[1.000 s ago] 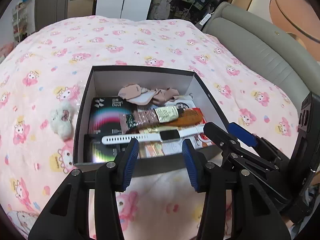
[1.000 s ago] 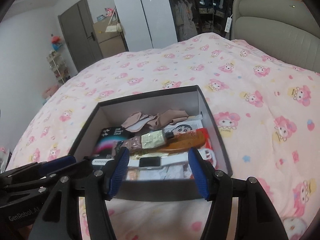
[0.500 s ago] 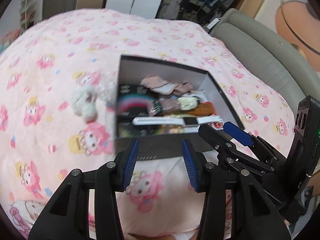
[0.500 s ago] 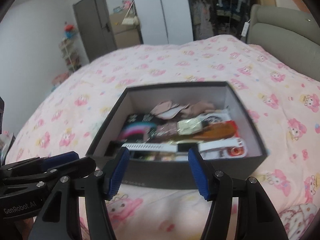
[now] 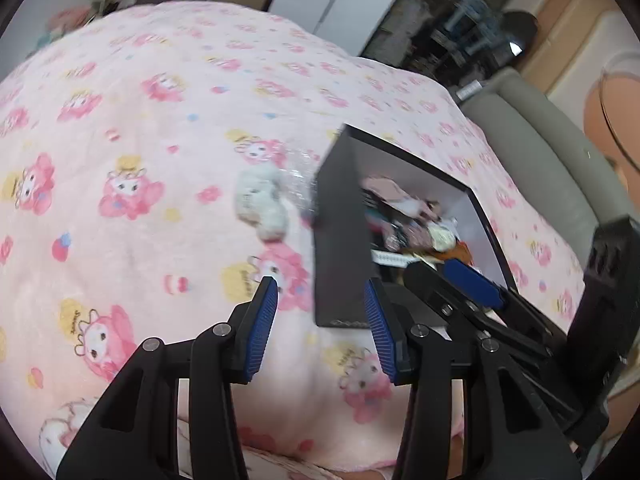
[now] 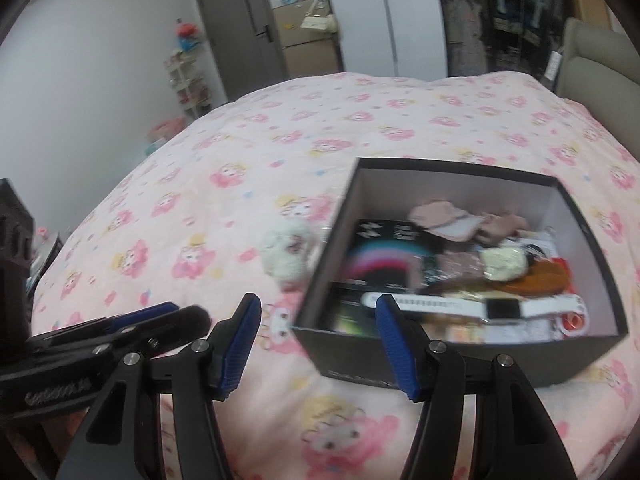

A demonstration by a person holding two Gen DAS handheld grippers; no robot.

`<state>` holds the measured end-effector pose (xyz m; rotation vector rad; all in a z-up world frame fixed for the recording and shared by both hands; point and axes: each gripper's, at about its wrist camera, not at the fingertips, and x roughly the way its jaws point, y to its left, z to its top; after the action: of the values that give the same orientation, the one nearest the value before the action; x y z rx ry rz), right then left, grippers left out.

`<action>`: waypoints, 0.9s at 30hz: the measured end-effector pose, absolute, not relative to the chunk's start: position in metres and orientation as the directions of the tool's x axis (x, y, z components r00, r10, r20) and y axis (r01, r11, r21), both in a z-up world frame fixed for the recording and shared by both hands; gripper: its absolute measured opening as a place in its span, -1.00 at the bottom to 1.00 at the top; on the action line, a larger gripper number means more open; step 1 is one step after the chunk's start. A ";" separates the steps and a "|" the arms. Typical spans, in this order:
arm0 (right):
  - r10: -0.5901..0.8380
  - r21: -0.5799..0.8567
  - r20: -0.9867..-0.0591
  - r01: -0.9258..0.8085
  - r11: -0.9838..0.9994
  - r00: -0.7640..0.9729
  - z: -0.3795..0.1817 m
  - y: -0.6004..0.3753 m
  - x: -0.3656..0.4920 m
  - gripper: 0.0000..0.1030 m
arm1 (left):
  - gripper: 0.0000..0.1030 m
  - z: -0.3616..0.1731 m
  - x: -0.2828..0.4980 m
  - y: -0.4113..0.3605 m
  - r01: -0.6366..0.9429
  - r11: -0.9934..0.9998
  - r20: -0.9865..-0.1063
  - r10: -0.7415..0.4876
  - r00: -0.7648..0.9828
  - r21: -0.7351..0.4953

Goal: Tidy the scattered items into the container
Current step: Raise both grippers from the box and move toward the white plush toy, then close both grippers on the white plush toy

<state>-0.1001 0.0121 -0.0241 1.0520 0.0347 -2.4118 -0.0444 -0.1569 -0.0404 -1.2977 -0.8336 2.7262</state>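
A black open box (image 6: 348, 204) sits on the pink bedspread and holds a white watch (image 6: 472, 304), socks, an orange comb and packets; it also shows in the left wrist view (image 5: 340, 240). A small white plush toy (image 5: 262, 202) in clear wrap lies on the bed just left of the box, also in the right wrist view (image 6: 286, 254). My left gripper (image 5: 320, 320) is open and empty, near the box's front left corner, short of the toy. My right gripper (image 6: 320, 340) is open and empty, in front of the box.
The pink cartoon-print bedspread (image 5: 120, 160) covers the whole bed. A grey padded headboard (image 5: 552, 148) lies right of the box. A door (image 6: 236, 40), wardrobe and shelves stand beyond the bed. Each gripper shows in the other's view, close side by side.
Both grippers have swung left, away from the box's middle and toward the plush toy. The box now lies right of centre in both views. Both stay open and empty.
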 end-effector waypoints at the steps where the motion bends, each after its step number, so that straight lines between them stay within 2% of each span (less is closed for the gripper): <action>1: -0.435 0.165 -0.693 0.462 -0.872 -0.575 -0.024 0.008 -0.102 0.10 | -0.11 -0.043 -0.049 -0.164 0.230 -0.847 -0.719 0.230 -0.655 -0.480; 10: -0.424 0.181 -0.758 0.464 -0.867 -0.496 -0.027 -0.031 -0.164 0.06 | -0.11 -0.097 -0.132 -0.216 0.426 -0.728 -0.796 0.272 -0.541 -0.538; 17: -0.399 0.184 -0.779 0.432 -0.883 -0.483 -0.038 -0.041 -0.192 0.06 | -0.14 -0.150 -0.183 -0.214 0.460 -0.681 -0.808 0.362 -0.465 -0.570; 18: -0.388 0.170 -0.787 0.437 -0.883 -0.480 -0.041 -0.043 -0.192 0.07 | -0.46 -0.155 -0.185 -0.211 0.458 -0.693 -0.818 0.362 -0.447 -0.557; 22: -0.370 0.156 -0.801 0.432 -0.888 -0.471 -0.050 -0.046 -0.187 0.07 | -0.98 -0.153 -0.175 -0.205 0.421 -0.716 -0.813 0.366 -0.453 -0.557; 24: -0.399 0.191 -0.796 0.437 -0.879 -0.454 -0.050 -0.044 -0.180 0.07 | -1.00 -0.142 -0.161 -0.205 0.419 -0.727 -0.813 0.334 -0.476 -0.544; 27: -0.404 0.196 -0.791 0.436 -0.878 -0.459 -0.044 -0.038 -0.164 0.07 | -1.00 -0.130 -0.133 -0.204 0.409 -0.701 -0.782 0.352 -0.515 -0.584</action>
<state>-0.1640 -0.0382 -0.0436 1.2507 0.0479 -2.3296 -0.1327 -0.2041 -0.1297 -1.5647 -1.2283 2.4791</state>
